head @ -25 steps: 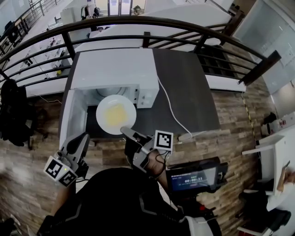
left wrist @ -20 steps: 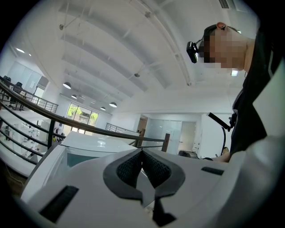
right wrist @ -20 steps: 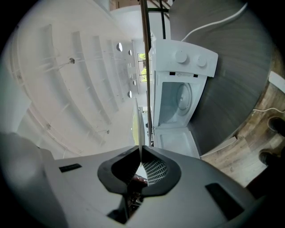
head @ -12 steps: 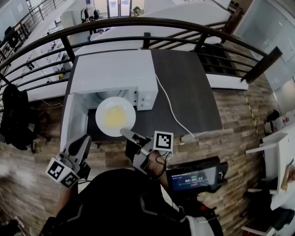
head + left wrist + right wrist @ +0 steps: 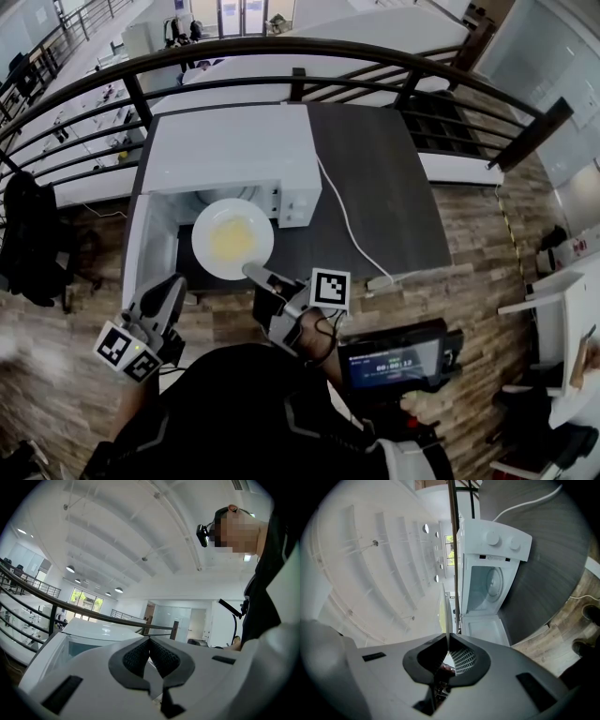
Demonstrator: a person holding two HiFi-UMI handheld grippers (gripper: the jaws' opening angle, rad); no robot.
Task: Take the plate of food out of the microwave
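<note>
You had the right gripper [image 5: 249, 271] clamped on the near rim of the plate [image 5: 202, 249]; in the right gripper view the two pads were pressed on the thin white edge, with the plate [image 5: 445, 613] seen edge-on running away from the right gripper [image 5: 447, 642]. The plate was carried level in front of the open microwave [image 5: 234, 150], with the yellow food [image 5: 232, 238] heaped at its centre. Most of the dish stood forward of the oven's front, above the dark table [image 5: 375, 187]; whether its far edge was inside the cavity could not be told from above. The door [image 5: 148, 239] was swung wide to the left of the opening. In the right gripper view the microwave [image 5: 487, 585] showed its empty lit cavity and two knobs [image 5: 492, 537] on the control panel.

Your left gripper [image 5: 170, 282] hung low at the left, just beside the near end of the open door; its jaws were together with nothing between them, as the left gripper view showed at the left gripper [image 5: 149, 641]. A white cable [image 5: 342, 220] ran from the oven's right side across the table to the near edge. A dark curved railing [image 5: 281, 45] stood behind the table.
</note>
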